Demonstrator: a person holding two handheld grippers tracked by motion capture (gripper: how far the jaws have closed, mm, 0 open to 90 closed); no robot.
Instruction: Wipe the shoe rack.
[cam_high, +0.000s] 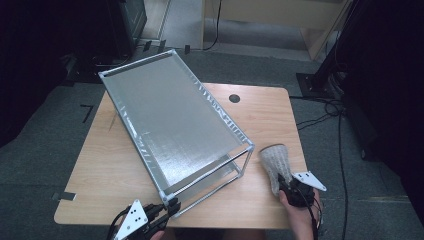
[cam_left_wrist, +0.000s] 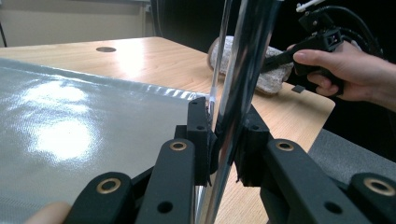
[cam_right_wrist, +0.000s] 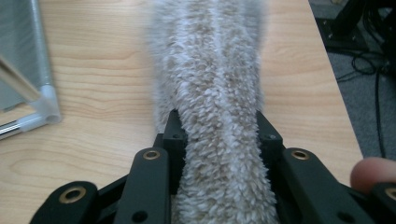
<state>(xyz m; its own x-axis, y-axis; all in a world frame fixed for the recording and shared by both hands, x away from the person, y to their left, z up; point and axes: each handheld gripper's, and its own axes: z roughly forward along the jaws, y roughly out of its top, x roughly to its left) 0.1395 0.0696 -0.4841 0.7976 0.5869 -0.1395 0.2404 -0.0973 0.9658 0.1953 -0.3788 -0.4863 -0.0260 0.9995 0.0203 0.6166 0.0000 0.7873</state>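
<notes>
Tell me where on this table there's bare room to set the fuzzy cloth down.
The left strip of the wooden table, beside the metal rack, is bare. So is the far right corner past the cable hole. The near right edge is crowded: the right tool grips the fuzzy cloth close to the rack's corner post, and the left tool clamps the near post.

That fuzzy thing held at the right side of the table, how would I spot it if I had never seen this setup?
Start at the wooden table, which bears a big silver rack. Off the rack's near right corner lies a fluffy grey-beige cloth, its near end pinched in the right hand-held gripper. It is the one soft, shaggy thing beside hard shiny metal.
</notes>
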